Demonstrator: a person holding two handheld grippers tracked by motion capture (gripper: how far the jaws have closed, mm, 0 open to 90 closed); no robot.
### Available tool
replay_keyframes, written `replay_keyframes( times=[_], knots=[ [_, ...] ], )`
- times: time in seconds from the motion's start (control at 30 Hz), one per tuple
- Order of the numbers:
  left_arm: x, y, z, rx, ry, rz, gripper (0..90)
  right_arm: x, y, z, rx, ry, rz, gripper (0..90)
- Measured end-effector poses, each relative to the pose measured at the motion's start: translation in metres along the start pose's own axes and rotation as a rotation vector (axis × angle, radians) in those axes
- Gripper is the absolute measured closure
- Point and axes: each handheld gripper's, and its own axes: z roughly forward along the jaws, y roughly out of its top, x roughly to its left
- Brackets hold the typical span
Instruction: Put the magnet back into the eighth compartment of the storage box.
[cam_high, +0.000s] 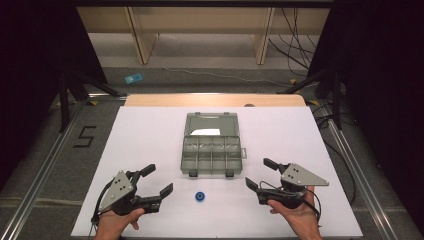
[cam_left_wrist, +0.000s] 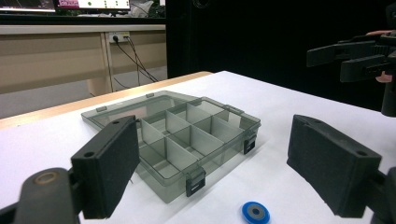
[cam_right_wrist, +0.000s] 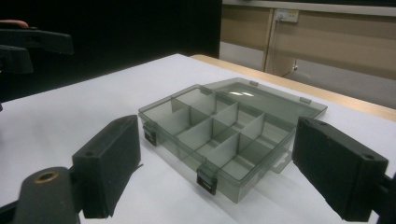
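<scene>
A smoky clear plastic organizer box (cam_high: 212, 155) lies open in the middle of the white table, its lid (cam_high: 210, 124) flat behind it and its compartments bare. The box (cam_left_wrist: 187, 144) also lies ahead in the left gripper view, and the box (cam_right_wrist: 224, 140) in the right gripper view. A small blue disc (cam_high: 200, 196) with a grey centre rests in front of the box; the disc (cam_left_wrist: 255, 212) sits low between my left jaws' line of sight. My left gripper (cam_high: 157, 180) is open at the near left. My right gripper (cam_high: 261, 173) is open at the near right. Both hold nothing.
The white table sheet (cam_high: 150, 135) ends in a wooden strip (cam_high: 215, 100) at the far side. Dark curtains flank the table, with stands and cables (cam_high: 300, 45) on the floor beyond. A floor mark reading 5 (cam_high: 85, 136) lies to the left.
</scene>
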Motion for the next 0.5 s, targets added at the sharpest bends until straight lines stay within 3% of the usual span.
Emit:
replay_keyframes(
  times=[0.33,0.47,0.5],
  knots=[
    [0.0003,-0.0001,0.0001,0.001,0.000,0.003,16.4,0.0008,0.0005,0.0026,0.003,0.015,-0.004,15.6],
    [0.0004,-0.0001,0.0000,0.001,0.001,0.003,16.4,0.0026,0.0032,0.0030,0.016,0.008,-0.024,15.3],
    [0.0003,-0.0002,0.0000,0.001,0.000,0.001,16.4,0.0025,0.0044,0.0040,0.011,0.010,-0.056,15.3]
  ],
)
